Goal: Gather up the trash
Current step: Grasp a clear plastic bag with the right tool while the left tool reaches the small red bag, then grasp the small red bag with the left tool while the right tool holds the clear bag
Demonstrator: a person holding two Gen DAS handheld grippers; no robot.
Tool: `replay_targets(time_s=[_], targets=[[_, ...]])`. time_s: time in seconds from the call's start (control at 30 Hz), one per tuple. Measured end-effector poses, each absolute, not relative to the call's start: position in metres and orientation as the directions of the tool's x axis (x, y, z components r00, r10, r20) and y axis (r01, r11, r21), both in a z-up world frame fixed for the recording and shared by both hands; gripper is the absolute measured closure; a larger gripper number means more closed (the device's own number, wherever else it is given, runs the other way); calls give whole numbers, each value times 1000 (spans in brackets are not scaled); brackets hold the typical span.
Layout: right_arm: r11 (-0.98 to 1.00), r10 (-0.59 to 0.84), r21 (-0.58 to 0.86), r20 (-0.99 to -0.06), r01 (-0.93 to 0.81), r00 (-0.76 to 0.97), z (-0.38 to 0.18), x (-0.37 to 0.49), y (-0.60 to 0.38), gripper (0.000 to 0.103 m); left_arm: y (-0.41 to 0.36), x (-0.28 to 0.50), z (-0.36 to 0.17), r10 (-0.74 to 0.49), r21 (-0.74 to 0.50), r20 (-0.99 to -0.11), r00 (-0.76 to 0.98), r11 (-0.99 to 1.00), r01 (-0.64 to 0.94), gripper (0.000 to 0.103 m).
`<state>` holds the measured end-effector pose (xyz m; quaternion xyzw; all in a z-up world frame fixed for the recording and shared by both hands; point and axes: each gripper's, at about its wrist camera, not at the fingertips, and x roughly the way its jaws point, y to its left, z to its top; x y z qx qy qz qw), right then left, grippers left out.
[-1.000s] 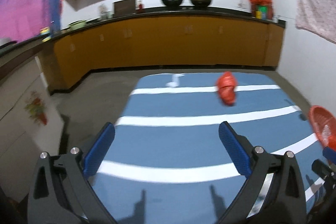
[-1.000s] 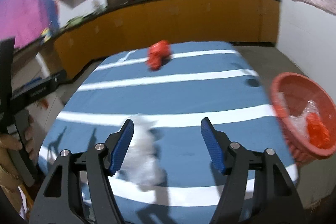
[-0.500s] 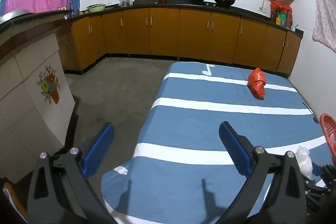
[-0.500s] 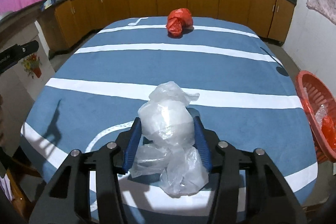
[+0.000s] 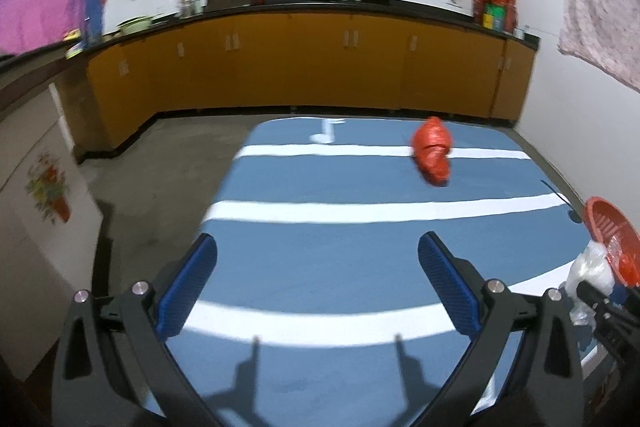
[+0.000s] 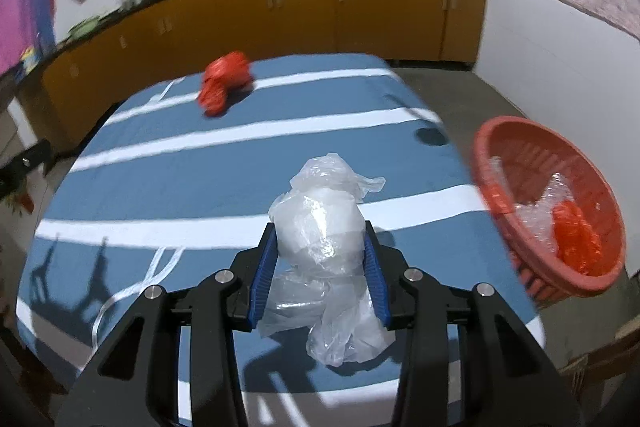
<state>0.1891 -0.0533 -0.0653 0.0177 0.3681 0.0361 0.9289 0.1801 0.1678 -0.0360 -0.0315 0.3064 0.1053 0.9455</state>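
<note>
My right gripper is shut on a crumpled clear plastic bag and holds it above the blue striped table. The bag also shows at the right edge of the left wrist view. A red basket with clear and red trash inside stands off the table's right edge; it shows in the left wrist view too. A red plastic bag lies at the table's far side, also seen in the left wrist view. My left gripper is open and empty above the table's near left part.
Orange kitchen cabinets with a dark counter run along the far wall and the left. Bare concrete floor lies left of the table. A white wall stands to the right, behind the basket.
My right gripper has lifted the clear bag and swung right toward the basket. My left gripper has swung right over the table, still open.
</note>
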Motion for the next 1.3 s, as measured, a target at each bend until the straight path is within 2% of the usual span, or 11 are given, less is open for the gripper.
replay_targets(time_s=[0.3,0.53,0.83,1.03,1.1,1.17,1.3], targets=[[992,56,123,-655,33,754,-54,199,-100,61,94,297,-39,78,70,-597,798,997,-46,4],[981,84,185,-670,56,737,-62,216,-120,61,75,395,-66,112,49,-680,725,993,-108,4],[971,131,236,-673,44,728,-68,230,-129,61,69,461,-98,157,103,-732,663,987,-120,5],[968,141,248,-675,43,724,-71,233,-130,61,81,479,-111,119,52,-774,622,991,-126,37],[968,144,249,-676,40,723,-71,234,-130,61,85,480,-114,110,40,-778,618,991,-125,53],[968,144,249,-676,40,723,-72,233,-129,61,90,479,-116,85,12,-784,615,992,-122,59],[969,137,243,-670,41,730,-67,228,-129,61,95,466,-112,78,1,-774,628,993,-122,62]])
